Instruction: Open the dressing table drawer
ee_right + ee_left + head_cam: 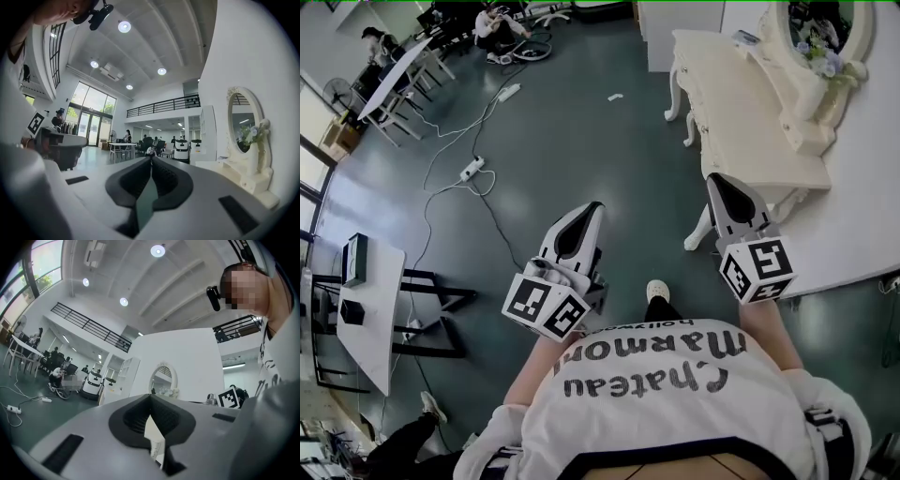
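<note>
The cream dressing table [750,112] stands at the upper right of the head view, with its oval mirror [820,23] on the far side. Its drawer front faces the floor side, and I cannot make out a handle. My right gripper [717,180] hangs just short of the table's near end, jaws together and nothing between them. My left gripper [586,211] is over the bare floor further left, also closed and empty. In the right gripper view the table top [243,180] and mirror [243,124] lie to the right of my gripper [151,159]. The left gripper [151,397] points towards the mirror [163,378].
Power strips and cables [472,169] trail across the dark floor at the left. A white desk [370,300] stands at the left edge. People sit at tables [497,23] at the far back. A white curved wall [862,216] runs behind the dressing table.
</note>
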`<state>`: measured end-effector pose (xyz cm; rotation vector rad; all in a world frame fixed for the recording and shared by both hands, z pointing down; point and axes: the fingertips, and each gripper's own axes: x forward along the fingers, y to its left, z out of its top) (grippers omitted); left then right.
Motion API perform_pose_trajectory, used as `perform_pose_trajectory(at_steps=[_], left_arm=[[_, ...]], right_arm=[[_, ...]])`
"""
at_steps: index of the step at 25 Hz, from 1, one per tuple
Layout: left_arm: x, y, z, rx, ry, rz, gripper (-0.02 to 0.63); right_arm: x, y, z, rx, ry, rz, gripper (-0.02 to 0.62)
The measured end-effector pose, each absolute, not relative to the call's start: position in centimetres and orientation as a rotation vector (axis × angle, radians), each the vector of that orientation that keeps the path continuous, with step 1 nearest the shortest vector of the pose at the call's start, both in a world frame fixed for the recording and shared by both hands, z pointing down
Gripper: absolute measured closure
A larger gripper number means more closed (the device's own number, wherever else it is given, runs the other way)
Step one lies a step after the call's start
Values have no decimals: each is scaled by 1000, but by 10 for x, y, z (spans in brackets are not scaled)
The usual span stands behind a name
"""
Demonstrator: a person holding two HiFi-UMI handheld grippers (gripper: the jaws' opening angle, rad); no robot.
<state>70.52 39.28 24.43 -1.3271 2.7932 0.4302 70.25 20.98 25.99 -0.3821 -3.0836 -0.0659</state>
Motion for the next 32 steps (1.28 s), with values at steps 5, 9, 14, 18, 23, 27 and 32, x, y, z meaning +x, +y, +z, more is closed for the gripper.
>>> perform_pose_trajectory(at_steps=[5,9,14,18,23,27,32], left_arm=[[635,376,235,-1295,2797,430,584],[576,357,219,-1284,2782,408,584],[513,338,220,-1224,2807,329,584],[481,324,236,-1236,2812,358,584],[460,313,249,-1317,2804,374,584],[425,318,257,-1312,2841,396,584],[365,320,261,-1392,2825,390,584]], right_arm=[[629,197,249,-441,-3078,-100,568],[570,181,227,-478,-3097,-142,568],[512,158,210,-489,-3146,-191,568],[481,146,223,-489,-3144,-199,568],[451,144,247,-495,-3099,-159,568],[426,148,259,-484,-3068,-148,568],[377,148,265,-383,-3068,-100,568]])
